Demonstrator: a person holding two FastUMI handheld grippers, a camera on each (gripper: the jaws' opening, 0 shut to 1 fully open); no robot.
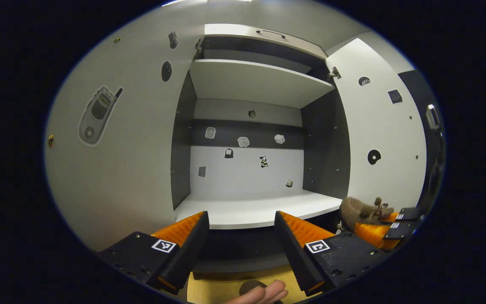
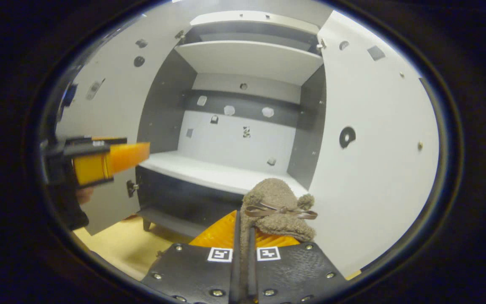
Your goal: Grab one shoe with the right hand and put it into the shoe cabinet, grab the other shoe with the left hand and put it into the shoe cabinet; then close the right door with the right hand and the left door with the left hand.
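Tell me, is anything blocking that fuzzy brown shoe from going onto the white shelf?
Nothing visible is. The right tongs hold the brown slipper in front of the open cabinet, both doors swung wide, and the lower shelf ahead lies bare. The left tongs hover off to the side.

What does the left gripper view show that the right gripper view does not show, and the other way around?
Left gripper view alone: the left gripper open with nothing between its fingers, and fingertips of a hand low over the yellow floor.

Right gripper view alone: the right gripper shut on the fuzzy brown shoe, seen close with its ribbon bow.

Both: the open shoe cabinet, its two doors swung out, and the lower shelf holding no shoe.
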